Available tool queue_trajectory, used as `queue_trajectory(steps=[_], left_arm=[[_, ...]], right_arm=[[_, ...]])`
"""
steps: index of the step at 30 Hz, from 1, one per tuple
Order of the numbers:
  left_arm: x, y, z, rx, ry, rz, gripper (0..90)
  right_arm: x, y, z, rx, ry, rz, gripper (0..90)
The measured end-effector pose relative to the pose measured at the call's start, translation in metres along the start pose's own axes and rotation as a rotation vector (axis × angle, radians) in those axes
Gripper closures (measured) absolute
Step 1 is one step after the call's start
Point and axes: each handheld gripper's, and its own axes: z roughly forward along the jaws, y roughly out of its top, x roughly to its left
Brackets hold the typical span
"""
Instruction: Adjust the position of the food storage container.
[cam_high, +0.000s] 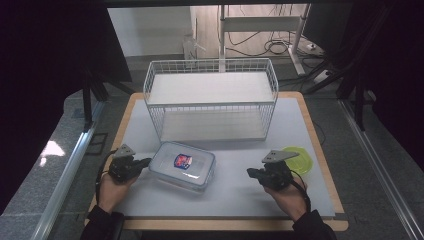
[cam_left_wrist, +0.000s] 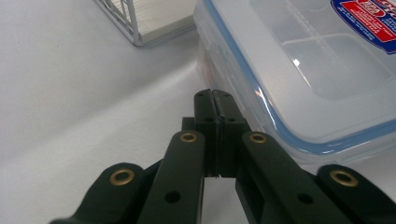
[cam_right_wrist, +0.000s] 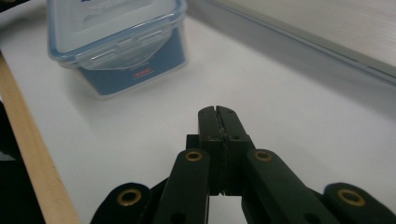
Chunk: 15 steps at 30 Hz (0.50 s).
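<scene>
- Your left tool (cam_high: 145, 162) sits at about 8 o'clock on the desk (cam_high: 240, 192), its jaws pressed flat together with nothing between them. In the left gripper view the tips (cam_left_wrist: 213, 95) rest just beside the near wall of the clear lidded container (cam_left_wrist: 299, 70), by its blue-sealed rim, which looks set for nudging or steadying the box, not gripping it.
- Your right tool (cam_high: 251, 173) is at about 5 o'clock, jaws likewise squeezed closed and empty (cam_right_wrist: 215, 111), pointing toward the container (cam_right_wrist: 119, 42) from well apart.
- The container (cam_high: 182, 165) lies flat near the middle of the desk, lid on, turned slightly askew, just in front of the wire shelf rack (cam_high: 210, 100) at 12 o'clock.
- A green lid (cam_high: 299, 159) lies at 4 o'clock, just beyond your right hand (cam_high: 290, 197); mind it if you swing outward.
- Open room: bare desk runs between the two tools and along the near edge at 6 o'clock. The rack's lower front rail hems the container in at 12, so I judge sideways or nearward moves the freest.
</scene>
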Motion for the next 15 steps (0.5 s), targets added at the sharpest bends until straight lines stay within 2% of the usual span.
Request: queue_trajectory(steps=[5,15], left_arm=[[-0.006,0.002,0.002,0.006,-0.023,0.005,90.0],[-0.039,0.008,0.015,0.019,-0.104,0.05,90.0]], right_arm=[[0.009,0.001,0.011,0.022,0.03,-0.013,90.0],[0.013,-0.002,0.024,0.046,0.066,0.008,90.0]])
